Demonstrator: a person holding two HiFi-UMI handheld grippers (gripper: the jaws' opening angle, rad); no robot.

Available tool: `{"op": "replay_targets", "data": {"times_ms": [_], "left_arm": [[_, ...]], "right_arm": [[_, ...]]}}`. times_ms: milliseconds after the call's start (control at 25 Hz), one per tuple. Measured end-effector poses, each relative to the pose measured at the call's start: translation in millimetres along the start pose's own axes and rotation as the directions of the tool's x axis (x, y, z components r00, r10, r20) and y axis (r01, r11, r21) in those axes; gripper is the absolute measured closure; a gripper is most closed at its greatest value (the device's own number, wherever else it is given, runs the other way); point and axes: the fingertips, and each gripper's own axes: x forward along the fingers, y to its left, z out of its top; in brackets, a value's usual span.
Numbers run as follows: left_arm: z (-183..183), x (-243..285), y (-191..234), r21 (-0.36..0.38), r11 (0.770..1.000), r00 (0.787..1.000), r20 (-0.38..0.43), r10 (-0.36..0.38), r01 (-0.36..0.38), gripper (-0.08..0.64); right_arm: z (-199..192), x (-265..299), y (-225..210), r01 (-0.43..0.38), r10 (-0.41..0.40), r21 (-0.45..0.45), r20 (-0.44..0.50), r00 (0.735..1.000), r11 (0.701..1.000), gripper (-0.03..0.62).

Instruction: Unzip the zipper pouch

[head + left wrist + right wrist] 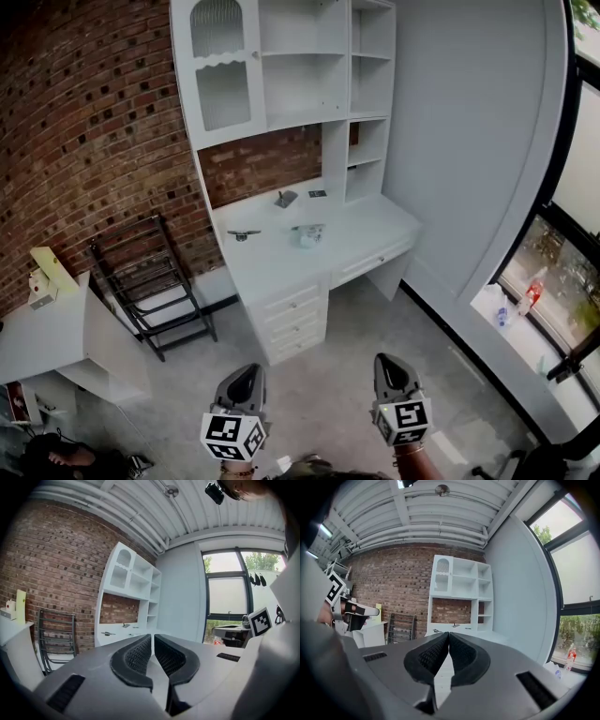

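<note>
A small pale see-through pouch-like item [309, 234] lies on the white desk [375, 225] across the room; it is too far off to make out its zipper. My left gripper [246, 373] and right gripper [389, 362] hang low at the view's bottom edge, over the grey floor and well short of the desk. Both are shut with nothing between the jaws. In the left gripper view the gripper [153, 636] points toward the desk [117, 629] with its pads together. The right gripper [448, 633] likewise shows its pads meeting, aimed at the desk [454, 629].
On the desk lie a dark tool [244, 234], a grey object [285, 199] and a small dark piece [318, 194]. Drawers [295, 319] sit under it and a white shelf unit [281, 66] above. A black metal rack [150, 281] leans on the brick wall. Another white table [56, 337] stands left; a window sill with bottles [530, 292] is right.
</note>
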Motion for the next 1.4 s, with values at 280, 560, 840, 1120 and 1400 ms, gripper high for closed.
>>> {"op": "replay_targets", "data": {"times_ms": [280, 560, 840, 1120, 1400], "left_arm": [[-0.2, -7.5, -2.6, 0.010, 1.000, 1.000, 0.006, -0.006, 0.006, 0.541], [2.5, -6.6, -14.9, 0.023, 0.999, 0.999, 0.017, -0.043, 0.042, 0.421], [2.9, -8.3, -19.4, 0.013, 0.998, 0.997, 0.034, -0.066, 0.066, 0.333], [5.3, -6.9, -24.7, 0.033, 0.997, 0.996, 0.036, -0.076, 0.075, 0.211], [1.4, -0.9, -21.7, 0.023, 0.996, 0.996, 0.024, -0.085, 0.085, 0.044]], "right_arm": [[-4.7, -3.7, 6.1, -0.032, 0.032, 0.002, -0.007, 0.999, 0.999, 0.541], [-6.0, -10.0, 9.1, -0.076, 0.076, 0.014, 0.002, 0.997, 0.997, 0.440], [-4.4, -9.6, 16.7, -0.109, 0.109, -0.001, 0.005, 0.994, 0.994, 0.353], [-4.5, -6.5, 23.7, -0.145, 0.145, -0.008, -0.010, 0.989, 0.989, 0.241], [-8.8, 1.2, 32.7, -0.163, 0.164, 0.020, -0.014, 0.986, 0.986, 0.121]]}}
